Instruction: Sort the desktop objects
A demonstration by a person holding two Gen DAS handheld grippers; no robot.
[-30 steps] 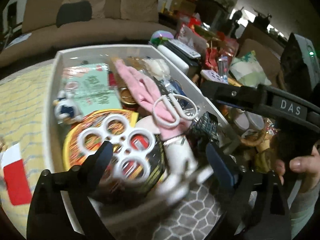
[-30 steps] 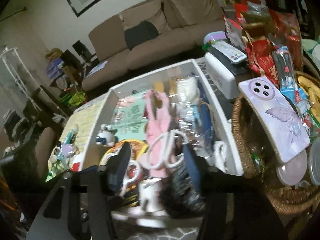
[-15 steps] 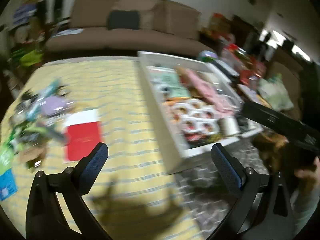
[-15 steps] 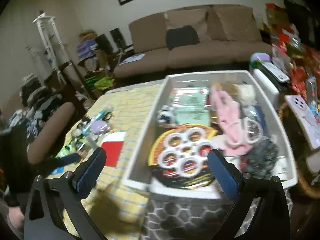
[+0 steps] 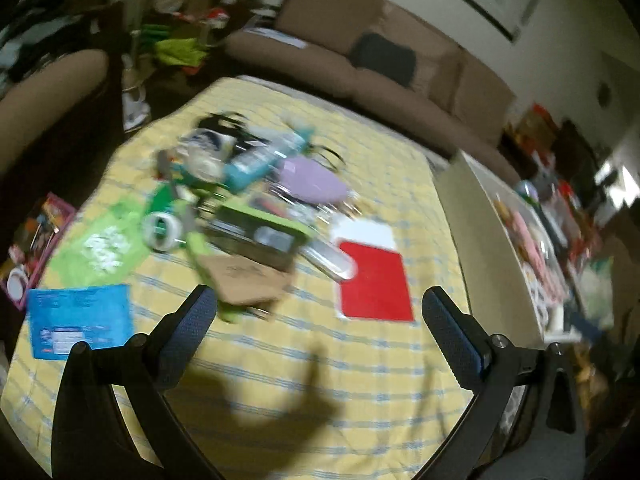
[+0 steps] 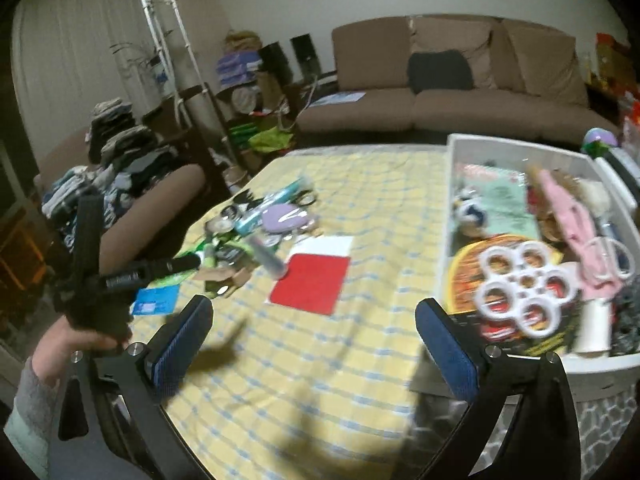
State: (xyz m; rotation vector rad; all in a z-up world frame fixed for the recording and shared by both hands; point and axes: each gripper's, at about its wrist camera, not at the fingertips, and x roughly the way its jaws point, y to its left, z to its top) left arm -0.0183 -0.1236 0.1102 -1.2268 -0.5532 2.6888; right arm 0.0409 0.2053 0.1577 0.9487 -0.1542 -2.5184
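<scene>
Both pairs of jaws are spread wide and carry nothing. The left gripper [image 5: 318,308] hangs over bare yellow cloth [image 5: 304,364] on the surface, pointing at the red card [image 5: 374,286]; the right gripper [image 6: 314,316] sits over the same cloth, with that card [image 6: 310,280] just beyond its fingertips.

A second ago both grippers were low over the white bin [image 6: 520,148], the right one closing around a small white item at its near end. Half a second ago the jaws were already apart and backing off; now both views have swung left, away from the bin and toward the card. My reading: one drop-off is finished and the hands are heading for the next pick.

Using the red card as landmark: the bin stands to its right, well apart, and is crowded with sorted things. A clear tube [image 5: 328,260] lies against the card's left edge. The unsorted pile [image 5: 240,196] is left of and beyond the card, and a blue packet [image 5: 80,320] lies further left, nearer the grippers.

Counts: one bin, one red card, one blue packet, one tape roll [image 5: 162,230], one lilac case [image 5: 312,180] and one brown cardboard piece [image 5: 250,280]. Motion blur keeps the rest of the pile from being counted.
</scene>
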